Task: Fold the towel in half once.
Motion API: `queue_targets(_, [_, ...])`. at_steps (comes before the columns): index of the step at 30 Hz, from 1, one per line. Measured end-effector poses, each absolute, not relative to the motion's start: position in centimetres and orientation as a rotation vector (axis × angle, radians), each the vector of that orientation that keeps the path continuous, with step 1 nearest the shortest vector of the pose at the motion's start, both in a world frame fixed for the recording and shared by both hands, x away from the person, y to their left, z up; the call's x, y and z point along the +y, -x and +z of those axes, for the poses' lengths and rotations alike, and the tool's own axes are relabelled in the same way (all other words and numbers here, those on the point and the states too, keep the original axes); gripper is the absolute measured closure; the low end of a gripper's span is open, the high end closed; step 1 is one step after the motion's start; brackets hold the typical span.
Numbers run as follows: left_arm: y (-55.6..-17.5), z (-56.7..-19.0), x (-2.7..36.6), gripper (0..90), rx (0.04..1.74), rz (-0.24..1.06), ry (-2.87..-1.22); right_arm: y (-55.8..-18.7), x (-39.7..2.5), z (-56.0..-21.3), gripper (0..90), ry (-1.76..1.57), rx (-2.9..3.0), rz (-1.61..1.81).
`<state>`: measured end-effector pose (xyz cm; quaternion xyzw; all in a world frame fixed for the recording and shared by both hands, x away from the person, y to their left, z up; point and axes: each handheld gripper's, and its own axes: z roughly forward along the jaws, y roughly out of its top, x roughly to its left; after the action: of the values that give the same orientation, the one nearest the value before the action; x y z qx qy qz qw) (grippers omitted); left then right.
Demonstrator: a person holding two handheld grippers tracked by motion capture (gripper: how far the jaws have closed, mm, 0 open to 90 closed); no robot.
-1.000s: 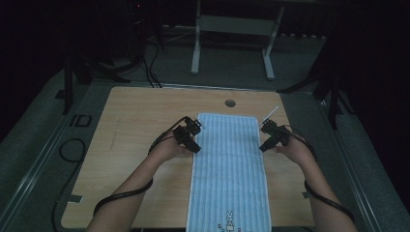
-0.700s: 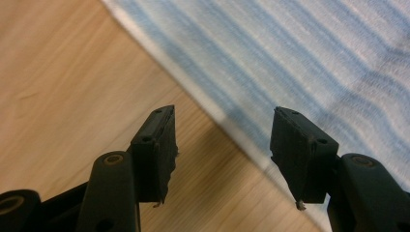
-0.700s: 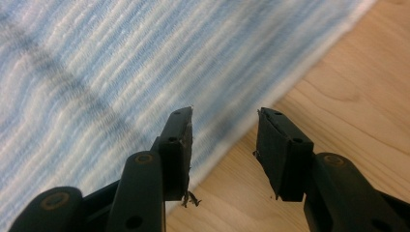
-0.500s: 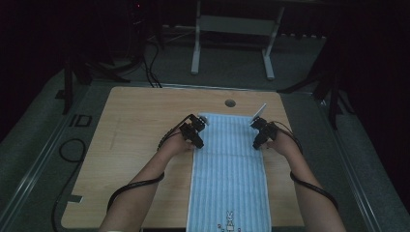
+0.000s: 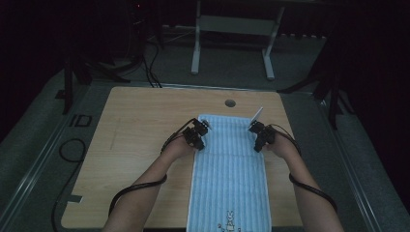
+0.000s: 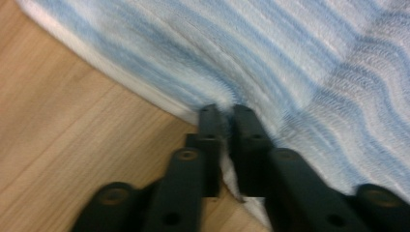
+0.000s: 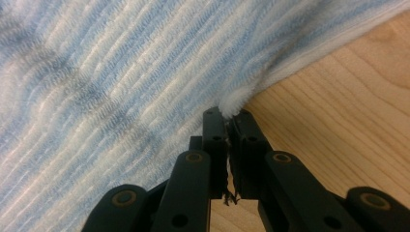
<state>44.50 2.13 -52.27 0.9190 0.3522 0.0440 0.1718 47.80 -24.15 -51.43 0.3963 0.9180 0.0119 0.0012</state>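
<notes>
Hand-held grippers (image 5: pixel 199 137) pinching towel (image 5: pixel 228 183) edges

The towel (image 5: pixel 228 169) is seen to be soft terry cloth, ribbed in pale blue and white stripes, with a thicker white hemmed edge (fluffy where it is pinched). The table (image 5: pixel 140 130) is faced in light wood-grain laminate, smooth and faintly satin. The jaws of the left gripper (image 6: pixel 223 113) and the right gripper (image 7: pixel 227 116) are made of matt black plastic, set with dull metal rivets.
</notes>
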Motion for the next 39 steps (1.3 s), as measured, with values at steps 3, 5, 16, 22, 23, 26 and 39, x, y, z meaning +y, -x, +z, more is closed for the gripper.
queue_targets(3, [-44.5,-52.1,2.3,87.5,1.008,0.142,-2.607,-47.9,-24.1,-51.2,86.0,-1.260,2.860,0.046])
queue_targets(5, [-44.4,-51.4,2.6,87.6,1.018,0.164,-2.575,-47.9,-24.2,-50.7,86.0,-1.248,2.851,0.068])
queue_targets(16, [-42.1,-45.3,4.3,87.4,0.957,0.328,-2.485,-45.8,-24.6,-44.1,86.0,-1.147,2.778,0.273])
queue_targets(22, [-38.6,-44.3,4.9,87.3,0.894,0.338,-2.475,-42.2,-25.0,-42.8,85.9,-1.017,2.796,0.336])
queue_targets(23, [-37.4,-44.6,5.1,87.3,0.881,0.325,-2.483,-41.4,-25.2,-42.9,85.9,-1.003,2.801,0.348])
queue_targets(26, [-34.7,-45.6,5.0,87.2,0.824,0.305,-2.508,-38.0,-25.5,-44.2,85.8,-0.968,2.811,0.379])
queue_targets(39, [-28.8,-50.5,4.7,86.4,0.740,0.195,-2.605,-31.0,-26.5,-49.8,83.2,-0.968,2.897,0.406])
